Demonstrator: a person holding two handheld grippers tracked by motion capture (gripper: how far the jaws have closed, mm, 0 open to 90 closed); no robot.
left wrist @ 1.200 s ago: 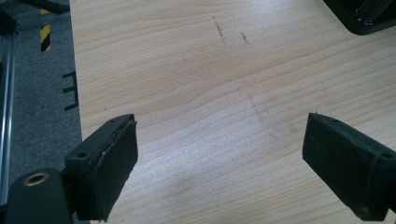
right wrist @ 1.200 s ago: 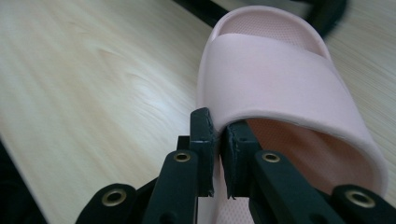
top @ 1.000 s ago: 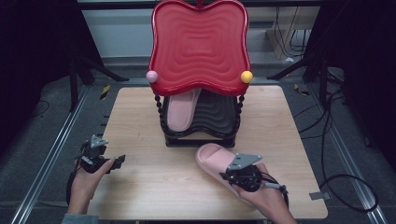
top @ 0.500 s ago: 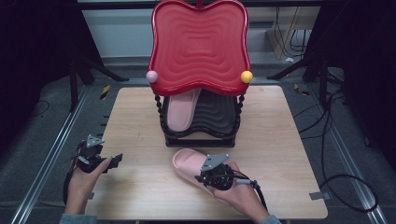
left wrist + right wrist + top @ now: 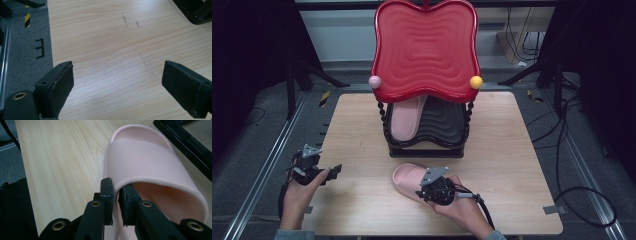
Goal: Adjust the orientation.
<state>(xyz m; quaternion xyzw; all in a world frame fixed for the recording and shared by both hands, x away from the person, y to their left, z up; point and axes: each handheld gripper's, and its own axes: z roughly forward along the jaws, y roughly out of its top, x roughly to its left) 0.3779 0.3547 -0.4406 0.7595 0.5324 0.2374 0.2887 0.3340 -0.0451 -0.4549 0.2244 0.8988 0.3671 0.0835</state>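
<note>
The right tongs (image 5: 115, 202) pinch the side wall of the soft pink foam slipper (image 5: 409, 180), lying lengthwise toward the black two-tier rack (image 5: 427, 147); the left tongs (image 5: 120, 87) rest spread, farther off.

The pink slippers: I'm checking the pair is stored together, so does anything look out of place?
Yes. One pink slipper lies on the lower black shelf of the rack, while its mate is on the wooden table in front, its side wall pinched by the right gripper. The left gripper is open over bare wood.
</note>
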